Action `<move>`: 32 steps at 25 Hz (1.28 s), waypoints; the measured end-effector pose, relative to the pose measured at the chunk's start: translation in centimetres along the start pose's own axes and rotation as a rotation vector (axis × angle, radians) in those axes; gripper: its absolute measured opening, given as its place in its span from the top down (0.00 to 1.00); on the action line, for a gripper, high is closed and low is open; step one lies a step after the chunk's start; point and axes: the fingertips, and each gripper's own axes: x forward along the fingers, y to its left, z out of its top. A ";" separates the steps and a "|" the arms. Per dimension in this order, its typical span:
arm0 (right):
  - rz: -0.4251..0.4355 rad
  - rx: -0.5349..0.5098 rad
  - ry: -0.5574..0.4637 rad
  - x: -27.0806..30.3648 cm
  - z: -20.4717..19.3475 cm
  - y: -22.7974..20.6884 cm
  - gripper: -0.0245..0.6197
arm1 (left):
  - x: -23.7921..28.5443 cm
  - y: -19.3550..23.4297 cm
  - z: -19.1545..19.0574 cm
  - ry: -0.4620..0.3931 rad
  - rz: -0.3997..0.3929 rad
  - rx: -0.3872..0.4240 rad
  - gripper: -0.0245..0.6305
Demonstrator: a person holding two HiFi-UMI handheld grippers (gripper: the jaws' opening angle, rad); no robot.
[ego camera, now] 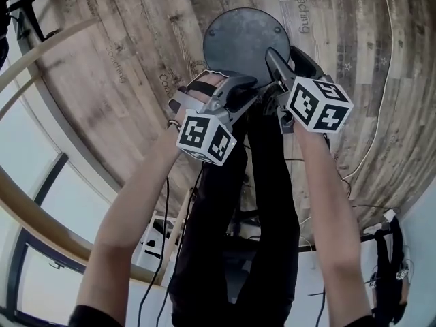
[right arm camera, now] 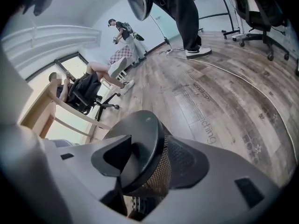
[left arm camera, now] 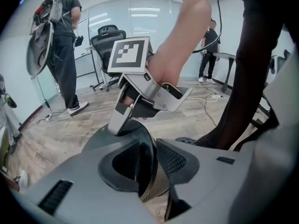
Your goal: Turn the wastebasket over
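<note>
As the person leans over a wood-plank floor point(ego camera: 122, 67), the black mesh wastebasket point(ego camera: 242, 39) sits just ahead of their dark-trousered legs point(ego camera: 262, 203) with its solid round base facing up at the head view, and whether it touches the floor cannot be told. Left gripper point(left arm camera: 150, 160) is clamped on the edge of that base, dark rim and mesh wall pinched between its pads. Right gripper point(right arm camera: 142, 164) bites the opposite edge, one pad on the base's flat top, the other against the mesh. Across the basket, the left gripper view catches the right one's marker cube point(left arm camera: 128, 54) above the hand that carries it. Now the floor: grey-brown boards with pale lettering point(right arm camera: 205, 108) printed across them, and a thin cable point(ego camera: 381, 94) snaking along the right side. A curved wooden rail point(ego camera: 41, 56) sweeps round the left, with bright glazing beyond it. Around the room it's busy: a standing person with a backpack point(left arm camera: 60, 41), a black office chair point(left arm camera: 107, 38) by the glass wall, another person point(left arm camera: 211, 45) next to a desk point(left arm camera: 231, 57). From the right gripper view, someone sits in a chair point(right arm camera: 79, 92) by the rail, another stands far back point(right arm camera: 124, 34), and a second office chair point(right arm camera: 254, 13) is parked at the upper right.
</note>
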 end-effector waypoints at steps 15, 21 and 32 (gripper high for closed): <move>-0.063 -0.147 0.048 1.1 -0.5 -0.9 0.80 | 2.4 -0.8 -3.6 0.102 -0.063 -0.168 0.81; -0.101 -0.182 0.066 -0.8 1.0 -0.5 0.86 | 1.1 0.7 -2.4 0.086 -0.046 -0.390 0.83; -0.124 -0.426 0.073 -12.6 8.2 4.1 0.88 | -8.8 7.0 6.5 0.051 0.219 -0.703 0.90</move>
